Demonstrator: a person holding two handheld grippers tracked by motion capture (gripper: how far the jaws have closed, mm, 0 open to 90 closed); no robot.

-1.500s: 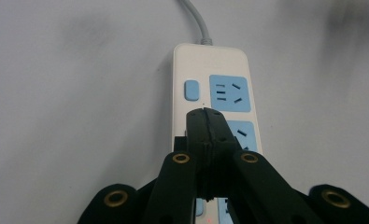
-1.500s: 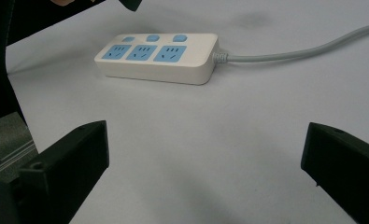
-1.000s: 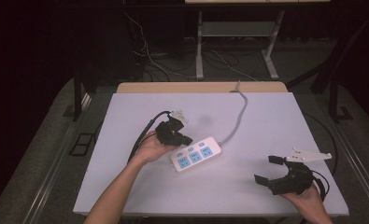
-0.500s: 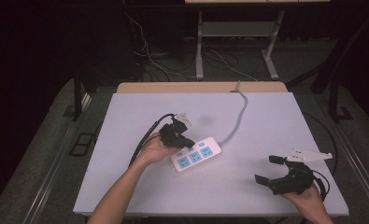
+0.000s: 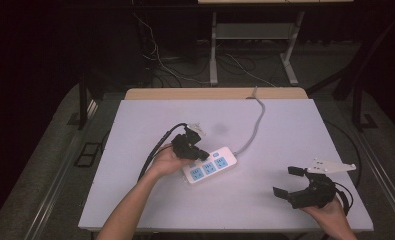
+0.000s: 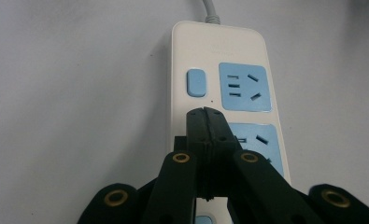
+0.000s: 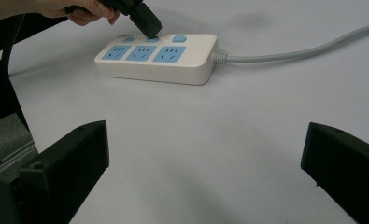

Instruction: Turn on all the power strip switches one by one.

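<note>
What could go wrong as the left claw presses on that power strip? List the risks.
1. The shut left claw bears on the middle switch of the power strip, with sockets close beside it; its tip may slip onto one.
2. Nothing holds the strip down: the right claw hovers open, well apart, so a slanted push may slide or tip the strip.
3. The grey cord trails loose across the table and could tug the strip.

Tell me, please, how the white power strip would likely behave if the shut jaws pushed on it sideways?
The power strip looks rigid and lies flat, so it would probably slide on the smooth table, not tip. Its grey cable may make it pivot. The left gripper presses the middle switch.
</note>
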